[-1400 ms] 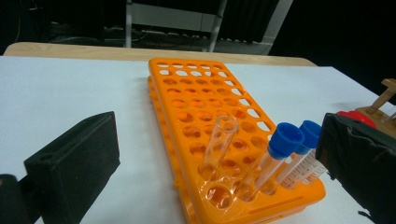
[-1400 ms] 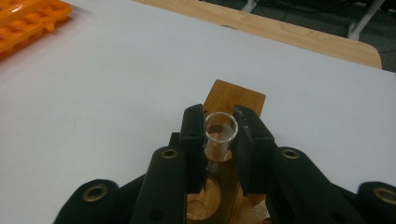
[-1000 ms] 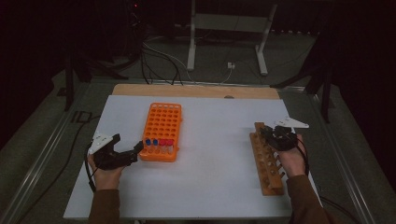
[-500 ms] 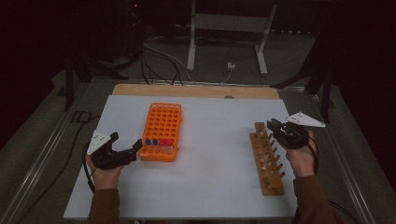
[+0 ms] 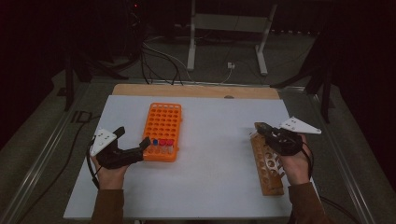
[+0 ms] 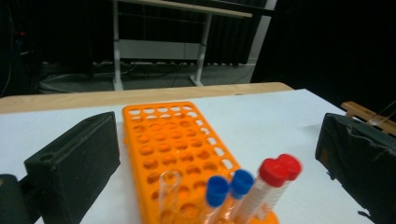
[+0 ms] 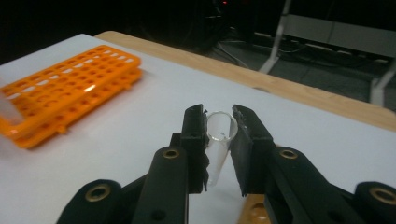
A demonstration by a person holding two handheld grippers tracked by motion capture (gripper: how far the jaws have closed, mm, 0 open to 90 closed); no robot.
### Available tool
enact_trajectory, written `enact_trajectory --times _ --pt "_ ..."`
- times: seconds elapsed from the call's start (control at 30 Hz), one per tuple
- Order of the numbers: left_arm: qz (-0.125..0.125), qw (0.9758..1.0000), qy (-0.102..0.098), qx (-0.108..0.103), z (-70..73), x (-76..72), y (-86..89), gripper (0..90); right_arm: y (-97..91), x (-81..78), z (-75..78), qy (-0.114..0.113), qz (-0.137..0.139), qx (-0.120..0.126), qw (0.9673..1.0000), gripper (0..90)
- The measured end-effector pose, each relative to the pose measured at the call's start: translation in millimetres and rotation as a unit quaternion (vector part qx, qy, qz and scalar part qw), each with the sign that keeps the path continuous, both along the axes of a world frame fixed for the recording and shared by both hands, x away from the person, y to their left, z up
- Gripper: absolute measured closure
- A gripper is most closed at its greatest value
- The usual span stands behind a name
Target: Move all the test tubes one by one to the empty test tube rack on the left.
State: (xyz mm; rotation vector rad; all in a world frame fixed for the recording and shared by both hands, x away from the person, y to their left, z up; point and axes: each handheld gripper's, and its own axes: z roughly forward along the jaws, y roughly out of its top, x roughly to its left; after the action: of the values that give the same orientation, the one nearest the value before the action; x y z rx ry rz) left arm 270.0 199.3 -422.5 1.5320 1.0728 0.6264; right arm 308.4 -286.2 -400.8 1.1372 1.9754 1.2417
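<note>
My right gripper [image 7: 219, 119] is shut on a clear uncapped tube [image 7: 218, 142], held above the far end of the wooden rack [image 5: 268, 165]; the right gripper [image 5: 260, 128] hangs over the table's right side. The orange rack [image 5: 163, 128] lies left of centre. Its near rows hold two red-capped tubes [image 6: 276, 171], two blue-capped tubes [image 6: 229, 184] and a clear uncapped tube [image 6: 169, 186]. My left gripper [image 6: 217, 126] stands wide open facing that near end, with nothing pressed between its pads [image 6: 74, 158]. From above, the left gripper [image 5: 132, 137] sits at the rack's near left corner.
The white table top [image 5: 215, 140] has a wooden strip [image 5: 196, 91] along its far edge. Metal rails run along both sides. Beyond the table are a stand's legs [image 5: 224, 42] and cables on a dark floor.
The right hand has risen off the wooden rack and drifted slightly to the right. The left hand has lifted a little beside the orange rack.
</note>
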Motion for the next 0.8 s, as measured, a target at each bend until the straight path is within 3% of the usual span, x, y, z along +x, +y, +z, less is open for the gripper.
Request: enact_trajectory --times 0.2,0.5,0.8 --pt "-0.022 0.9997 -0.004 0.011 5.8 -1.0 -17.4 0.6 12.4 -7.7 -9.5 0.008 0.022 -0.004 0.9997 76.1" --pt "-0.044 0.9988 0.003 0.023 5.0 -2.3 -36.6 0.6 22.4 -12.6 -10.9 0.013 0.044 0.001 0.9990 76.1" --pt "-0.088 0.9950 0.011 0.046 3.4 -3.5 -73.3 0.6 32.7 -15.7 -13.4 0.021 0.065 0.005 0.9977 76.1"
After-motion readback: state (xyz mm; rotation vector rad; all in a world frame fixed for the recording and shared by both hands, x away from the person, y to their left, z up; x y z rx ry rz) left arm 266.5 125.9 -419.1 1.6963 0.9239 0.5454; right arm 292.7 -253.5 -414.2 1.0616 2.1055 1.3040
